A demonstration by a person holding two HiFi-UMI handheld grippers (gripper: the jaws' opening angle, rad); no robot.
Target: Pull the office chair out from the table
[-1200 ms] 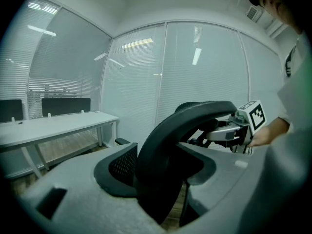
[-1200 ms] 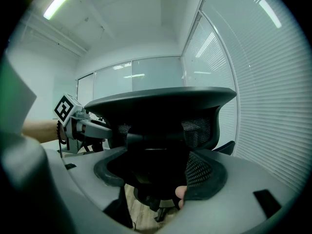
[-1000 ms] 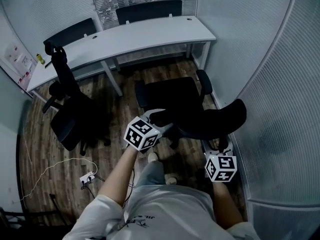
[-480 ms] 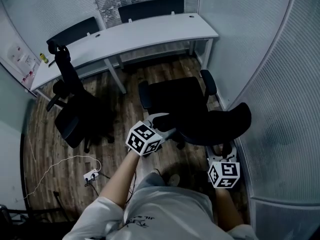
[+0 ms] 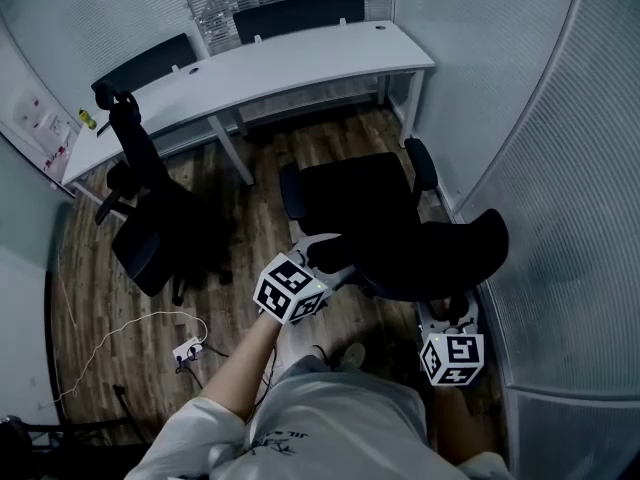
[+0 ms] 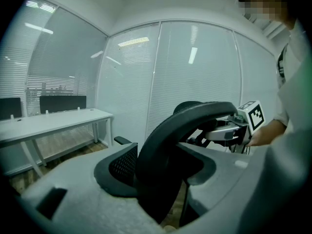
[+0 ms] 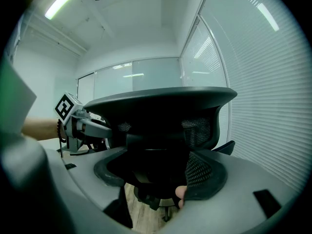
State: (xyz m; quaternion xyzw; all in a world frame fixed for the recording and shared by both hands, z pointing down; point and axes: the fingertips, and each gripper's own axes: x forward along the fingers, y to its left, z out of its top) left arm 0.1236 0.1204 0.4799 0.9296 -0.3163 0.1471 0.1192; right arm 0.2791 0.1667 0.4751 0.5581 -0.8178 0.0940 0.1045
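Note:
The black office chair [image 5: 352, 194] stands on the wood floor in front of the white table [image 5: 300, 63], its seat facing the table. Its curved backrest [image 5: 440, 256] is nearest me. My left gripper [image 5: 322, 258] is shut on the backrest's left end, and the dark curved rim [image 6: 165, 145] fills the gap between the left gripper's [image 6: 161, 174] jaws. At the backrest's right end my right gripper [image 5: 450, 313] holds on as well. In the right gripper view the mesh backrest [image 7: 161, 130] sits between the right gripper's [image 7: 161, 177] jaws.
A second black chair [image 5: 150, 218] stands at the left, and two more [image 5: 290, 13] are behind the table. A power strip with white cable [image 5: 185, 350] lies on the floor at lower left. A glass partition [image 5: 560, 218] runs close along the right. My shoes [image 5: 350, 356] are just behind the chair.
The chair and both grippers have come back toward me together, and the gap between the chair and the table has widened a little.

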